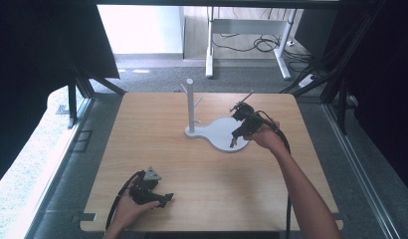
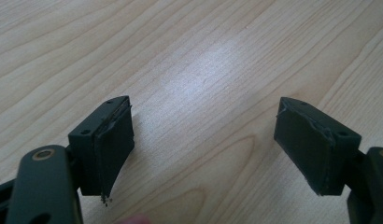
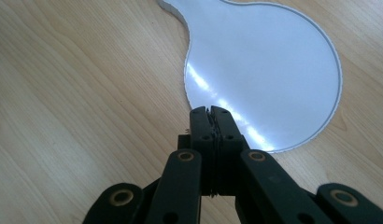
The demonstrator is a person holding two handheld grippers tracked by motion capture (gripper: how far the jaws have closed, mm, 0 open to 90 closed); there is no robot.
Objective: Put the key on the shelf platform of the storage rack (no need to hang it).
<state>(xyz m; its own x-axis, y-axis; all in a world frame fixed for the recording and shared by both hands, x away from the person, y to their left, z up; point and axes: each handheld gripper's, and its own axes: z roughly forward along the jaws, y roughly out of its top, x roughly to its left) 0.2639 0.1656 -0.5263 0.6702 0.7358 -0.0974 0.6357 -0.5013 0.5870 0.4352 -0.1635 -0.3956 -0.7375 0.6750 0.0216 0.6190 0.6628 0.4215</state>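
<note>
A: Right gripper (image 1: pixel 237 135)?
B: Held over the near edge of the white stand's round base (image 3: pixel 273 70), jaws pressed together on nothing, tips pointing down at the plate.

A: And the left gripper (image 1: pixel 164 198)?
B: Resting low near the front edge of the wooden table (image 1: pixel 157 129), well apart from the stand, jaws spread wide over bare wood.

A: Where exactly is the stand?
B: Middle of the table, slightly far side; upright post with small pegs (image 1: pixel 190 104) rising from the narrow end of the base, round end toward the right hand.

A: Step in hand?
B: Probably an approach to the base, nothing gripped yet.

A: Next move?
B: Likely parting the right jaws, then lowering to the thin rim for a grip.
</note>
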